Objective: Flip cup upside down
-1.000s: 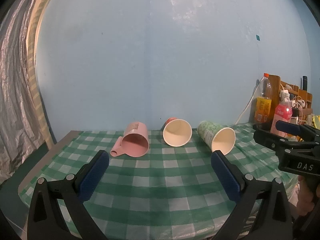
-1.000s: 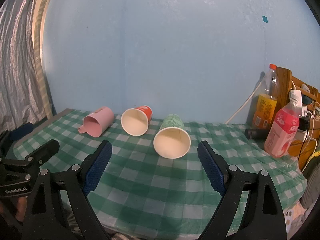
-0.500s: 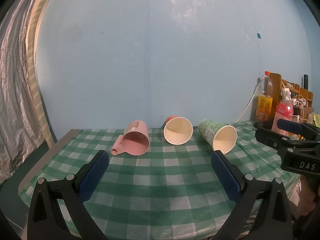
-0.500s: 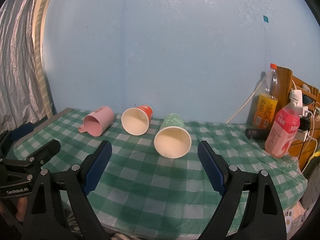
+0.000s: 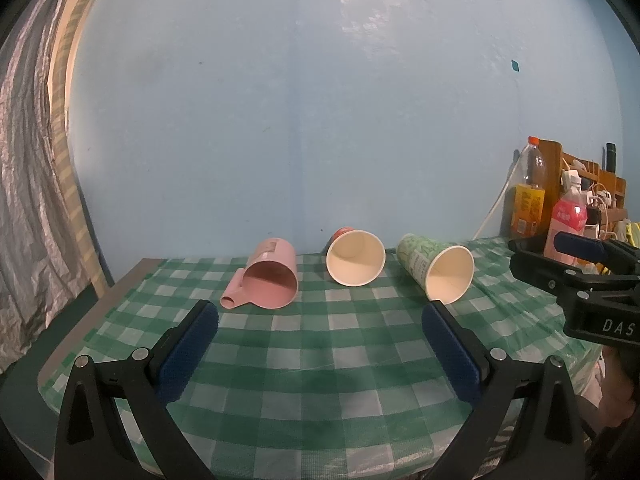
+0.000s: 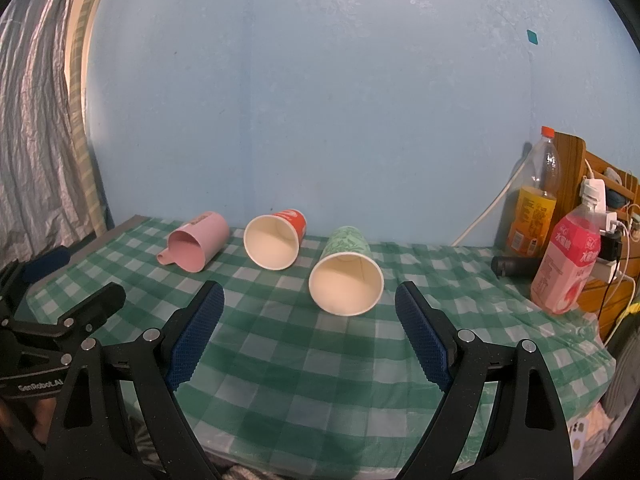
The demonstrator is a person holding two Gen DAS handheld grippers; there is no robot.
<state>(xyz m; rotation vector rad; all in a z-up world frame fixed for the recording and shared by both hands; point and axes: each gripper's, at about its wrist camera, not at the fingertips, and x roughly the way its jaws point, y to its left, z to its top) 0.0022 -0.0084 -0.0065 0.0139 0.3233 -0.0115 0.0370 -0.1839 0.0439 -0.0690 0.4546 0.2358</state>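
Observation:
Three cups lie on their sides on the green checked tablecloth (image 5: 320, 360), mouths toward me: a pink handled cup (image 5: 270, 280) at left, a red paper cup (image 5: 355, 252) in the middle, a green patterned paper cup (image 5: 438, 266) at right. They also show in the right wrist view: pink cup (image 6: 198, 246), red cup (image 6: 276, 240), green cup (image 6: 346, 280). My left gripper (image 5: 320, 344) is open and empty, short of the cups. My right gripper (image 6: 310, 334) is open and empty, just in front of the green cup.
At the right table edge stand an orange drink bottle (image 6: 536, 200), a pink drink bottle (image 6: 570, 256), a wooden rack (image 6: 600, 184) with chargers and cables, and a dark cylinder (image 6: 514, 266). A blue wall is behind; a grey curtain (image 6: 36, 140) hangs left.
The left gripper's view has tilted up slightly, so the cups sit a little lower in it. The right gripper has barely moved. Both stay open.

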